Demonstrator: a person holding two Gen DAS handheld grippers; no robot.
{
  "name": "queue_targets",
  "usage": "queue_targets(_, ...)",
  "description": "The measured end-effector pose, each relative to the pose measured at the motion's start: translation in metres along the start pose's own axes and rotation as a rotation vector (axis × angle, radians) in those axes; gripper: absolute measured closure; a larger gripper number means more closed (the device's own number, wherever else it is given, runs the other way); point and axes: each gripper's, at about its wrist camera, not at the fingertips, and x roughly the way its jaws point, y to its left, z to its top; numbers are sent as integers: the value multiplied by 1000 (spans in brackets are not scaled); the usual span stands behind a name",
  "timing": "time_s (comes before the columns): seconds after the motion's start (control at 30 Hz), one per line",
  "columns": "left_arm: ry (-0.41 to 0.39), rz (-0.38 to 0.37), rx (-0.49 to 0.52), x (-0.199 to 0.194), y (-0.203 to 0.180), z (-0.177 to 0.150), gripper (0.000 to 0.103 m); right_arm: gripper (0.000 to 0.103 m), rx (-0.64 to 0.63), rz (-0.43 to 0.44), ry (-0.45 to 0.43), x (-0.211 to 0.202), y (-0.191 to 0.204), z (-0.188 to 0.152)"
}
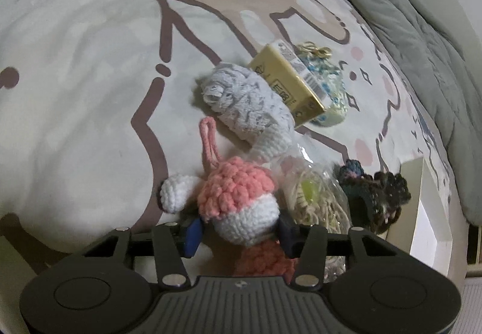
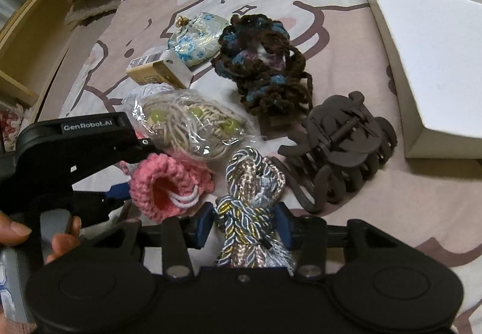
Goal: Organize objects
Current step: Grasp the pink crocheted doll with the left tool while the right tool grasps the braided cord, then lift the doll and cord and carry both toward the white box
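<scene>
My left gripper (image 1: 239,237) is shut on a pink and white crochet toy (image 1: 241,201), its blue pads pressing the white part from both sides. The toy's pink loop and white limb stick out toward the bed. In the right wrist view the toy's pink end (image 2: 171,186) shows beside the left gripper's black housing (image 2: 75,138). My right gripper (image 2: 244,224) is shut on a twisted multicolour cord bundle (image 2: 253,183), which lies on the sheet between its pads.
On the cartoon-print bedsheet (image 1: 75,78) lie a grey-white crochet piece (image 1: 244,102), a yellow box (image 1: 286,78), a blue floral pouch (image 2: 195,39), a bagged cord with green beads (image 2: 192,126), a dark crochet piece (image 2: 262,69) and a brown claw clip (image 2: 340,150). A white box (image 2: 430,48) sits at right.
</scene>
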Motion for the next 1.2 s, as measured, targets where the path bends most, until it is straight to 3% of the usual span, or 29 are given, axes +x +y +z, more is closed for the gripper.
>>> queue_targets(0.2,-8,-10,87,-17,1,-2,53,61,-37,2,-5,-11,5,-1)
queue_targets(0.43,-77,-38,241,-48,0,-7,53,62,-69,4,-88,-36,12,3)
queue_targets(0.7,-89,-48,383,-68,0,-14,53,63,-91,9,-160,-59,20,-1)
queue_targets(0.93,-128,-43,608,-83,-9,-24,52,63,-149,-17,-237,-78,27,-8)
queue_targets(1.03,-100,-19,724,-78,-14,-30,52,63,-190,-46,-244,-80,29,-11)
queue_targets(1.2,3,50,804,-52,-7,-37,52,63,-224,-74,-196,-70,27,-15)
